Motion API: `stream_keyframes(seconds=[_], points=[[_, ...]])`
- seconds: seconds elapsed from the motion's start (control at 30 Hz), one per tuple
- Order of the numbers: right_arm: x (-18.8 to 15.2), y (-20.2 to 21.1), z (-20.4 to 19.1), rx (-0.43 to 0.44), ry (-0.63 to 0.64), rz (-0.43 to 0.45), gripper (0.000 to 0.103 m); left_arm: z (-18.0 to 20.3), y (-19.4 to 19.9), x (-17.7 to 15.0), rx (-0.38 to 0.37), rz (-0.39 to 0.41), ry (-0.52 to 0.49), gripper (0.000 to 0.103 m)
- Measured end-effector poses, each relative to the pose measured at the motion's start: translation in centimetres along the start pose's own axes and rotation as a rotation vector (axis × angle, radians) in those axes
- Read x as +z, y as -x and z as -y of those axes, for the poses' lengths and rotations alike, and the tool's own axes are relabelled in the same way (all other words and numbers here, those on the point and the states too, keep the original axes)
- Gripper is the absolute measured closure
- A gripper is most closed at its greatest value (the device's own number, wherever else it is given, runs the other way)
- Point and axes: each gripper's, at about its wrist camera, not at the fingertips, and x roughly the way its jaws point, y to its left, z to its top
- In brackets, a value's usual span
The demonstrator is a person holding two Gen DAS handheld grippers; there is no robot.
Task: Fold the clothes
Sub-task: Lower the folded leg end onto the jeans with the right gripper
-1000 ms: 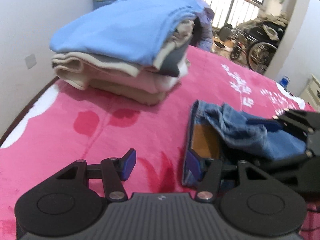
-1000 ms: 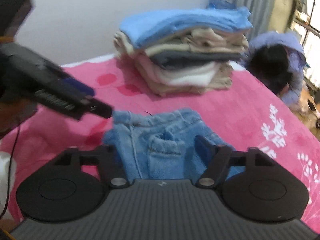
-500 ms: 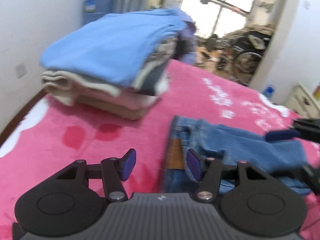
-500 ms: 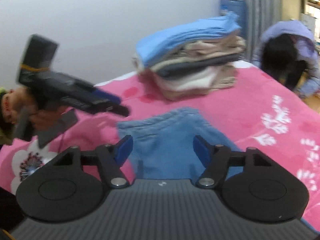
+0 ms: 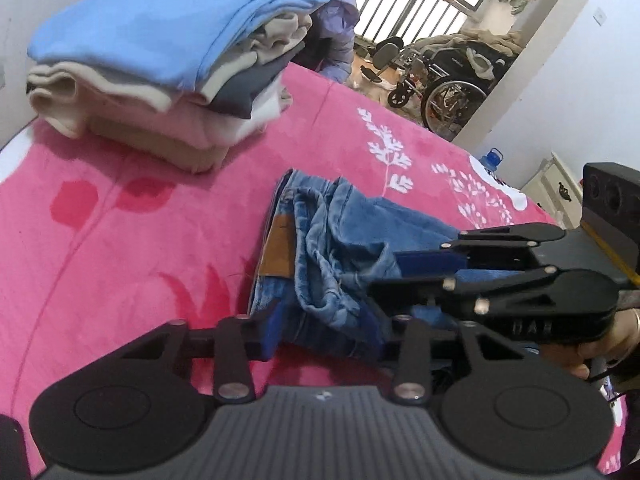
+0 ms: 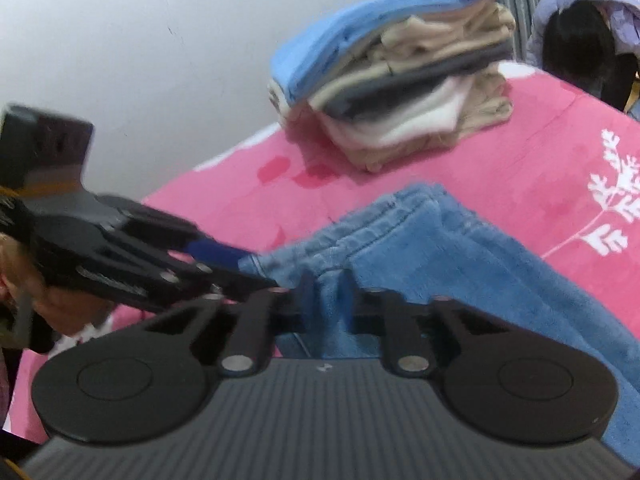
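Note:
Crumpled blue jeans (image 5: 340,240) lie on the pink bedspread (image 5: 120,240), with a brown waist label showing. My left gripper (image 5: 324,334) is open, and the near edge of the jeans bunches between its fingers. My right gripper (image 5: 384,276) comes in from the right, held by a hand, with its tips at a raised fold of denim. In the right wrist view, the right gripper (image 6: 328,298) is shut on a pinch of the jeans (image 6: 460,260), which rise in a ridge. The left gripper (image 6: 256,270) points at the jeans' left corner.
A tall stack of folded clothes (image 5: 160,60), topped by a light blue one, sits at the back left against the wall (image 6: 120,60). A person (image 6: 576,40) crouches beyond the bed's far edge. A wheelchair (image 5: 452,80) and a cabinet (image 5: 560,188) stand off the bed's right side.
My right gripper went from open to shut on the jeans and lifted a fold. My left gripper moved up to the jeans, so denim now lies between its open fingers.

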Motion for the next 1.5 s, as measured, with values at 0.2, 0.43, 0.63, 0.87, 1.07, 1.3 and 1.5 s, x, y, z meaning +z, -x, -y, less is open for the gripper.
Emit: stream_keyframes(seconds=[0.2,0.43,0.63,0.87,1.07,1.3,1.5], points=[[0.7,1.6,-0.3,0.014,0.016,0.058,0.1,-0.3,-0.4,0.0,-0.008,0.051,0.007,0.092],[1.9,2.4,-1.9,0.021,0.066,0.132,0.1,-1.6,-1.2,0.5,-0.029,0.077,0.062,0.092],[0.6,0.5,-3.3,0.002,0.11,0.087,0.099,-4.0,-1.5,0.2,-0.105,0.059,0.193,0.09],[-0.6,-1.6,-4.5,-0.041,0.178,0.038,0.092,-7.1,-1.1,0.0,-0.176,0.068,0.397,0.07],[-1.6,-2.6,-7.2,-0.087,0.32,0.066,0.05,-6.6,-0.6,0.7,-0.19,0.075,0.369,0.055],[-4.1,-0.8,-10.0,-0.095,0.629,0.069,0.024,-4.3,-1.3,0.7,-0.088,0.068,0.215,0.053],[-1.8,3.2,-6.5,-0.069,0.569,0.074,0.025,-3.3,-1.2,0.3,-0.01,0.078,0.1,0.053]])
